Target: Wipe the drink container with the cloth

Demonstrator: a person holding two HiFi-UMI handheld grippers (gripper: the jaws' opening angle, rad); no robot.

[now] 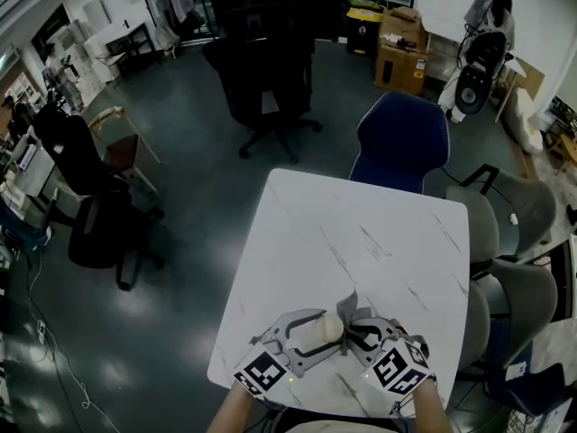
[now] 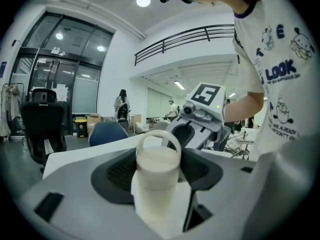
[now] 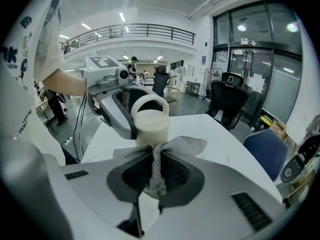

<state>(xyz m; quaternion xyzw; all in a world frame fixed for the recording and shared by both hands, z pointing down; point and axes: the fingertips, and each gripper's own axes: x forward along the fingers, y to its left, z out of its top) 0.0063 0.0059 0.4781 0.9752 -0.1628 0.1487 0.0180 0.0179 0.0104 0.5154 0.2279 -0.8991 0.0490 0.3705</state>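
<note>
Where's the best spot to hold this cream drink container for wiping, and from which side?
Grip the drink container by its round body below the lid, from the side, as the left gripper does: the straight wall seats between the jaws. The thin loop handle would probably let it swing. This leaves the lid end free for the cloth in the right gripper.

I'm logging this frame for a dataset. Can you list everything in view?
drink container: one, cream, between the left gripper's jaws
cloth: one, grey mesh, pinched in the right gripper's jaws
table: one, white marbled, under both grippers
blue chair: one, blue, at the table's far edge
black office chairs: at least three, black, beyond and left of the table
grey chairs: several, grey, right of the table
left gripper: one, grey, near edge
right gripper: one, grey, near edge
</note>
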